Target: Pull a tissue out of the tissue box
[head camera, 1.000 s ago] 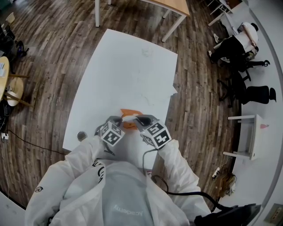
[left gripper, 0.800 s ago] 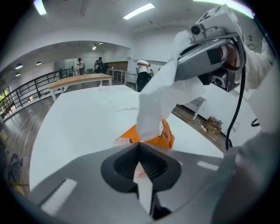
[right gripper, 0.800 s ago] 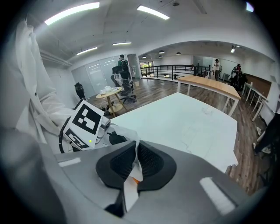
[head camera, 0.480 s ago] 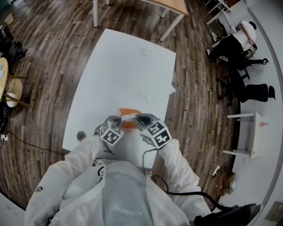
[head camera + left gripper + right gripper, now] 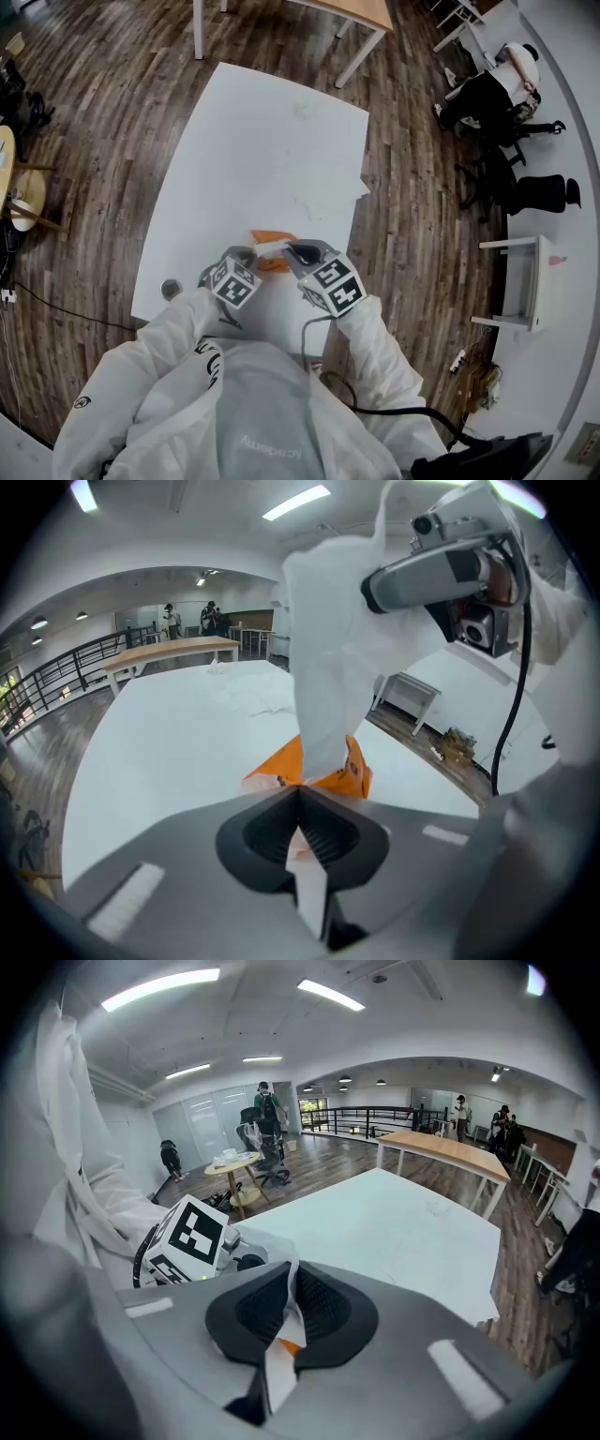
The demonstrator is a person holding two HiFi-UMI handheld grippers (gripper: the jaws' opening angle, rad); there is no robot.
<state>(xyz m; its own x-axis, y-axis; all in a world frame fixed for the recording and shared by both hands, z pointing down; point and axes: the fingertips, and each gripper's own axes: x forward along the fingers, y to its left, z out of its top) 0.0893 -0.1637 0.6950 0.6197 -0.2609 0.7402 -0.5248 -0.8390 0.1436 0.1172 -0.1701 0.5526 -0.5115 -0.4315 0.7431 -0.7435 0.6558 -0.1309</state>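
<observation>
One desk, white, carrying the lot; two tongs; one tissue box; one tissue drawn up from it.

Head view
- Tissue box: orange soft pack, one only, near the desk's near edge, about midway along it. Largely covered by the tongs, so its long axis cannot be told here.
- Tissue: one white strip above the box, spanning the gap between the two tongs.
- Left tongs: at the box's left side.
- Right tongs: at the box's right side, tips on the tissue.
- White sheet: one, poking past the desk's right edge, well apart from the box.

Left gripper view
- Left tongs: clenched on a thin, pale end flap of the tissue box.
- Tissue box: just beyond the tips, lying flat on the desk.
- Tissue: long axis upright, rising from the box top to the right tongs above, which pinch its upper end.

Right gripper view
- Right tongs: clenched on the white tissue; a sliver of orange shows below between the jaws.
- Marker cube of the left tongs: close at the left.
</observation>
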